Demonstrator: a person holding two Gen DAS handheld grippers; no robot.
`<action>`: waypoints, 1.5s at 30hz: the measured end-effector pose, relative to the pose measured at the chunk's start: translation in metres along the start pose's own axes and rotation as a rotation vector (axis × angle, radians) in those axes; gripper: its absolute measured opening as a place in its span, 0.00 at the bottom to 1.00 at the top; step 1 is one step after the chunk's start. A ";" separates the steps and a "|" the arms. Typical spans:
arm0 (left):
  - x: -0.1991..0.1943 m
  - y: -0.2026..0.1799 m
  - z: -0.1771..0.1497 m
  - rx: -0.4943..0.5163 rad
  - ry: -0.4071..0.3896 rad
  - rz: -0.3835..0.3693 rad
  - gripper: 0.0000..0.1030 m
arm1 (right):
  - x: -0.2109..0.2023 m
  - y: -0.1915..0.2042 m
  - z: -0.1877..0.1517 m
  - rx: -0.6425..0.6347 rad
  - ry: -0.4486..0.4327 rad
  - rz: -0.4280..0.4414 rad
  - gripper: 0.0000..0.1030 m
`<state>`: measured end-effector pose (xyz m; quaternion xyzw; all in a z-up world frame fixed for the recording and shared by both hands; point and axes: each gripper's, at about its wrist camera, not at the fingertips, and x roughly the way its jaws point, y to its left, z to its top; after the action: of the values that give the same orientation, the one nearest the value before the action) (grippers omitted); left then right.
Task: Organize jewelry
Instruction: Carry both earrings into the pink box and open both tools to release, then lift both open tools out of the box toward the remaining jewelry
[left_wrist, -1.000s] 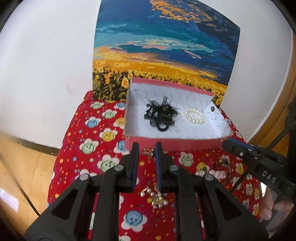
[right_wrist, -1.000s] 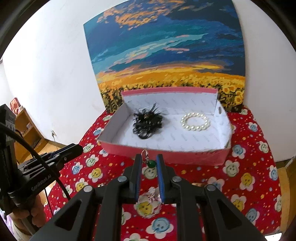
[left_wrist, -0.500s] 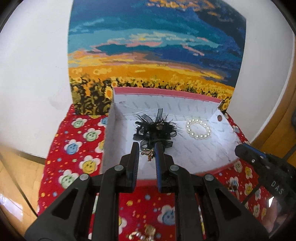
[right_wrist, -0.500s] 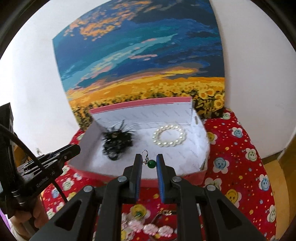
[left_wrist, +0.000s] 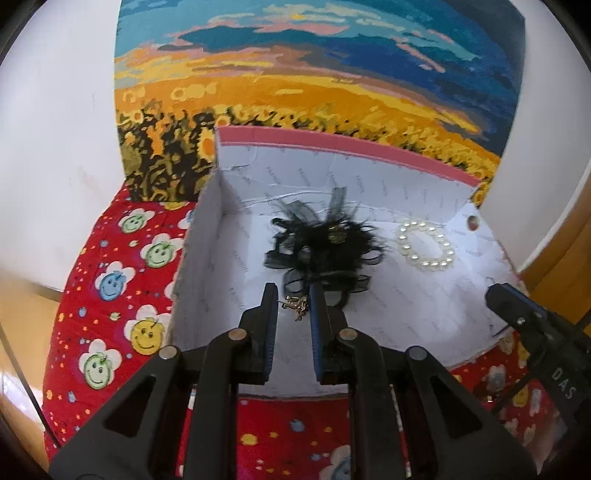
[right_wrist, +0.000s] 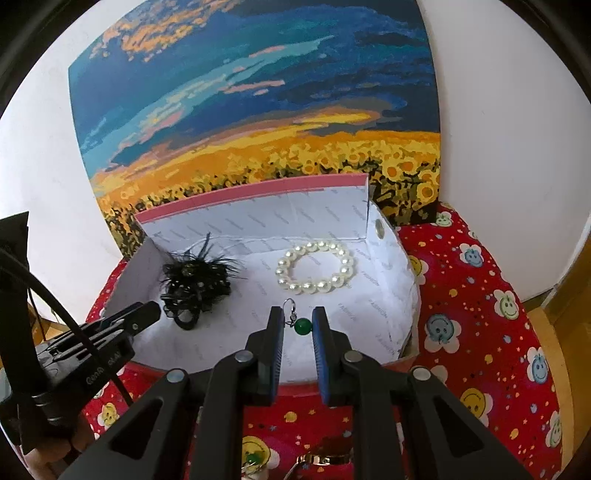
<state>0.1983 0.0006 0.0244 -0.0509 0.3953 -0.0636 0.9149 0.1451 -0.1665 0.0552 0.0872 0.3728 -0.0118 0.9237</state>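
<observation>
Currently left gripper (left_wrist: 293, 301) pinches a small gold earring (left_wrist: 296, 305), right gripper (right_wrist: 298, 325) pinches a green-bead hook earring (right_wrist: 302, 325); both hang over the pink-rimmed white cardboard box (right_wrist: 258, 192), which holds a black feathered hairpiece (left_wrist: 323, 245) and white pearl bracelet (right_wrist: 316, 267).

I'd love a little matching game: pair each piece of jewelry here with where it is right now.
Things:
1. pearl bracelet
2. black feathery hairpiece
3. green bead earring
4. small gold piece

Places:
A. pinched in the left claw
B. lying at the box's left end
C. pinched in the right claw
D. lying at the box's right end

Pairs: 1-D, 2-B, 3-C, 4-A
</observation>
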 end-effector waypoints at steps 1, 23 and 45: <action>0.002 0.001 0.000 -0.003 0.005 0.002 0.09 | 0.002 -0.001 -0.001 0.009 0.005 0.001 0.17; 0.002 -0.003 -0.002 0.047 0.010 -0.009 0.26 | 0.009 -0.002 -0.007 0.016 0.022 0.001 0.23; -0.059 0.000 -0.016 0.059 -0.010 -0.028 0.57 | -0.059 0.003 -0.009 0.062 -0.028 0.117 0.41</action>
<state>0.1467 0.0092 0.0560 -0.0298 0.3881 -0.0880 0.9169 0.0970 -0.1642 0.0903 0.1371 0.3536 0.0292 0.9248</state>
